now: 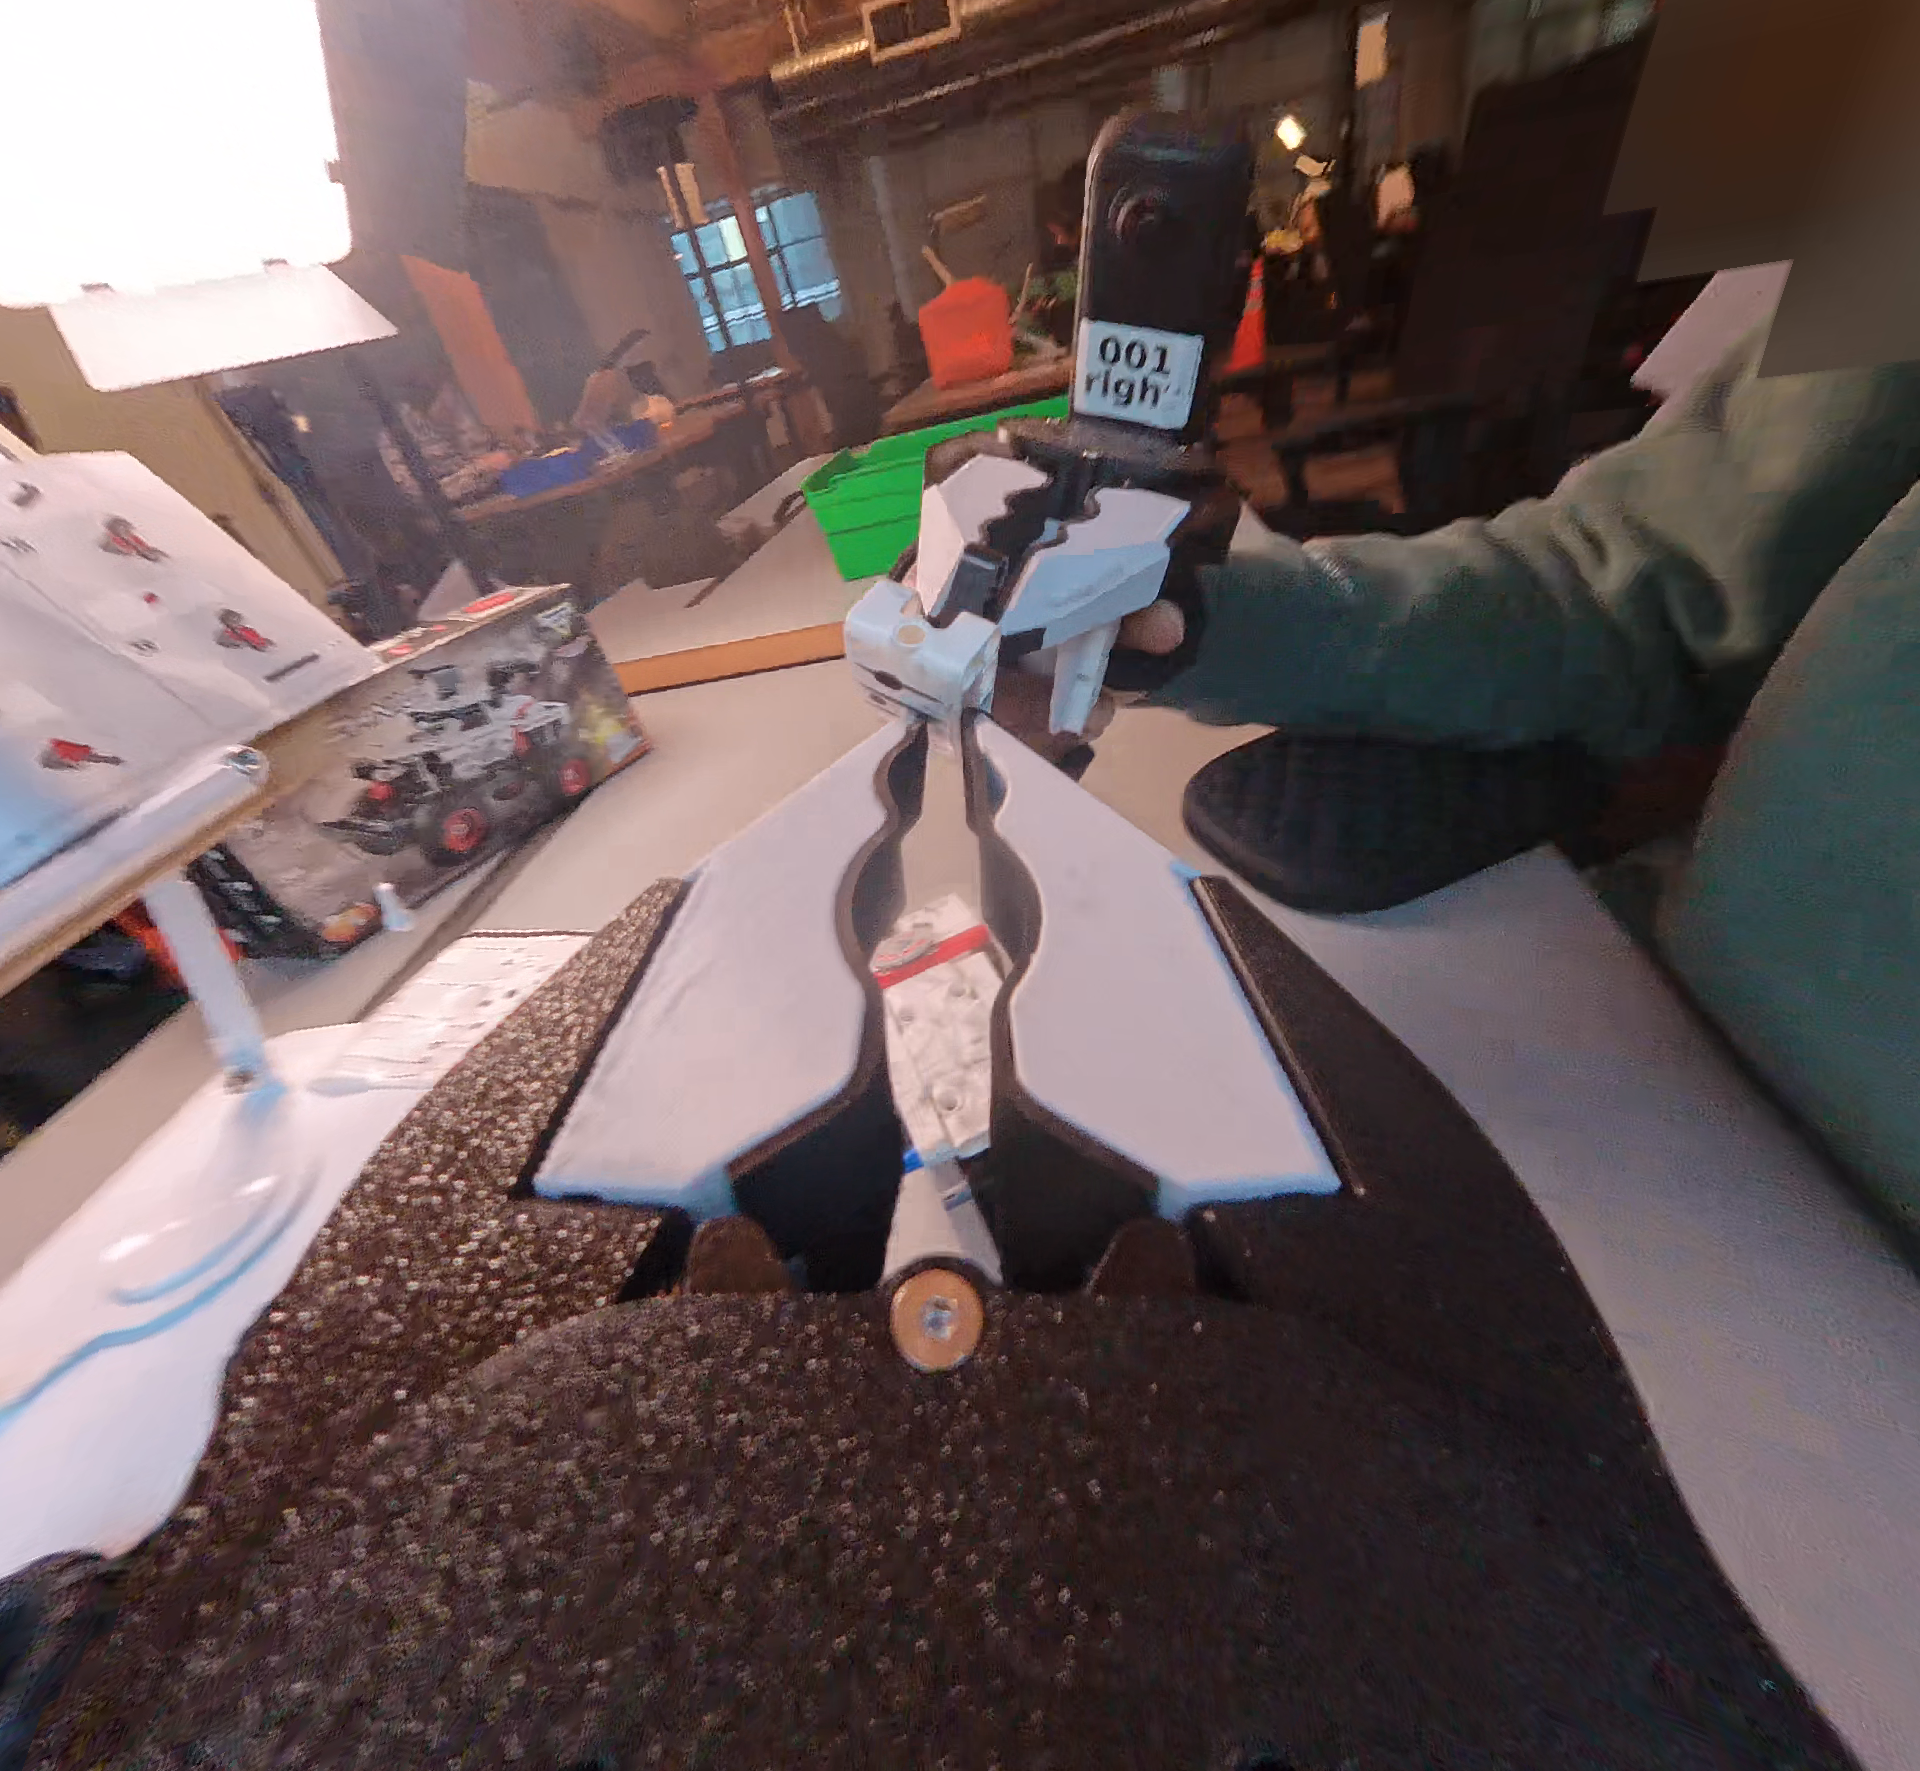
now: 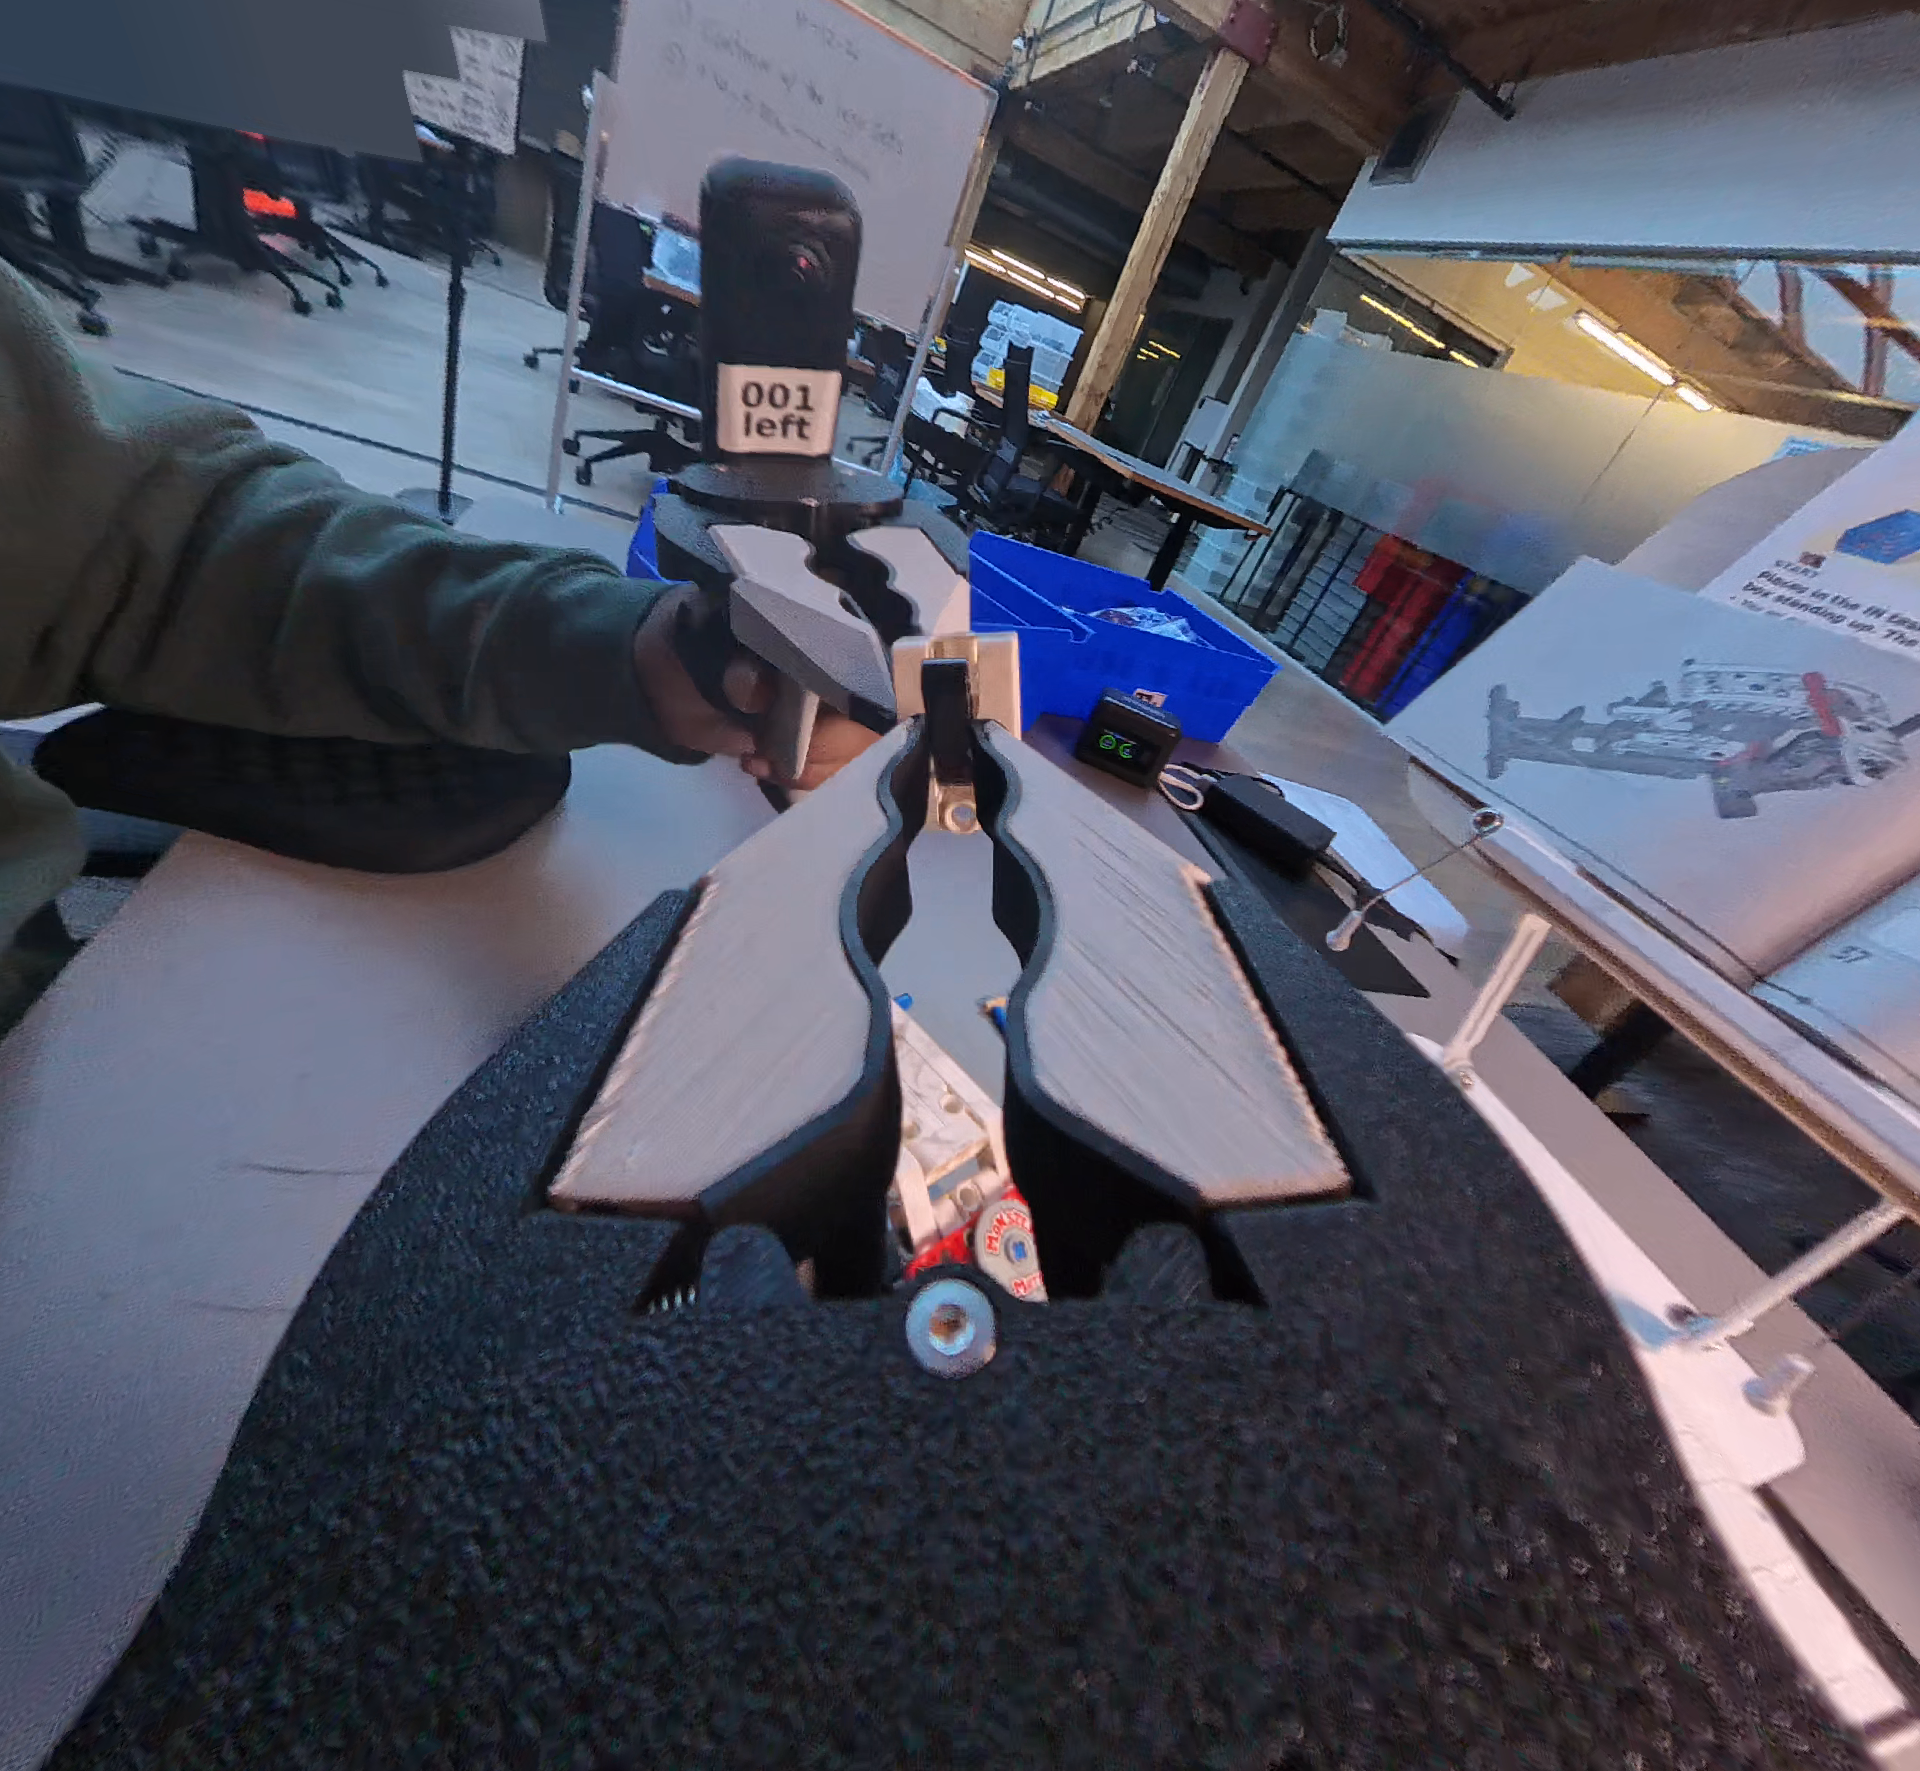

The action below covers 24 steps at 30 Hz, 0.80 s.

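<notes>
My two grippers face each other above the table, tips meeting on one small brick assembly. My left gripper (image 1: 940, 734) is shut on a thin tab under the white block (image 1: 914, 661). It also shows in the right wrist view (image 2: 930, 651), at the white block (image 2: 956, 672). My right gripper (image 2: 951, 755) is shut on a black piece (image 2: 948, 719) that joins the block, with a light grey holed beam (image 2: 961, 812) below it. In the left wrist view my right gripper (image 1: 977, 583) pinches the black piece (image 1: 971, 578). A partly built white model (image 1: 935, 1025) with a red wheel (image 2: 1003, 1243) lies below.
A toy box (image 1: 457, 765) stands at left on the table. An open instruction booklet rests on a stand (image 1: 125, 609) (image 2: 1683, 755). There are also a green bin (image 1: 868, 500), a blue bin (image 2: 1101, 641), a small black device with a lit display (image 2: 1127, 739), and a black pad (image 1: 1351, 817) under the person's sleeve.
</notes>
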Tool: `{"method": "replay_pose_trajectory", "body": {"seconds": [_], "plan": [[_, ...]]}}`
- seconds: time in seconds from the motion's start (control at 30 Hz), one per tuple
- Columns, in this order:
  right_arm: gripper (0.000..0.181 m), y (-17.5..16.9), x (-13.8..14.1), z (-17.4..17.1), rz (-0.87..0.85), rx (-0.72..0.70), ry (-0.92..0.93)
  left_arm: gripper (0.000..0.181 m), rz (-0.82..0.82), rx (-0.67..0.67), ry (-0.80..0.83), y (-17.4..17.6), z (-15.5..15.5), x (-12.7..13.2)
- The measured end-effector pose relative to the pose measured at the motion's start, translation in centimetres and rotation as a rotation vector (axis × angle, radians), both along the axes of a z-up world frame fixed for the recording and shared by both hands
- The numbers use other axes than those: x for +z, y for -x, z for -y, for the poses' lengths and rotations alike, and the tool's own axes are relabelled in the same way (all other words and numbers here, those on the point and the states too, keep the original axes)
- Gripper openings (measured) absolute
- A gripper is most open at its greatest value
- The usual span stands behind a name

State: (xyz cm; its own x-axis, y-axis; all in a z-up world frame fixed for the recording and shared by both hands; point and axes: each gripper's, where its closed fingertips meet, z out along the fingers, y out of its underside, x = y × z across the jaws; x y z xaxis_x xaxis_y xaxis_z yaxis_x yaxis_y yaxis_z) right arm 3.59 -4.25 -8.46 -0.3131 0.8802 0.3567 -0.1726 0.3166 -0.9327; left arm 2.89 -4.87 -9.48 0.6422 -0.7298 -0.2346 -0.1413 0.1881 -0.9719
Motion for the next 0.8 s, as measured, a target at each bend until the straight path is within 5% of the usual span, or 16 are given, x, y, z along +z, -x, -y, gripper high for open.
{"method": "replay_pose_trajectory", "body": {"seconds": [0.13,0.23,0.43,0.8], "plan": [[0.007,0.0,0.5,0.2,-0.100,-0.117,-0.182,0.010,0.009,-0.005,0.021,0.0,0.2,0.3],[0.006,0.2,0.4,0.2,-0.178,-0.257,-0.461,0.041,0.089,-0.058,0.130,0.3,0.0,-0.4],[0.006,0.8,-1.1,1.5,-0.315,-0.396,-0.941,0.037,0.139,-0.106,0.159,0.2,0.1,-0.4],[0.007,0.3,-1.3,2.5,-0.410,-0.424,-1.081,0.019,0.110,-0.179,0.100,0.0,1.6,0.1]]}}
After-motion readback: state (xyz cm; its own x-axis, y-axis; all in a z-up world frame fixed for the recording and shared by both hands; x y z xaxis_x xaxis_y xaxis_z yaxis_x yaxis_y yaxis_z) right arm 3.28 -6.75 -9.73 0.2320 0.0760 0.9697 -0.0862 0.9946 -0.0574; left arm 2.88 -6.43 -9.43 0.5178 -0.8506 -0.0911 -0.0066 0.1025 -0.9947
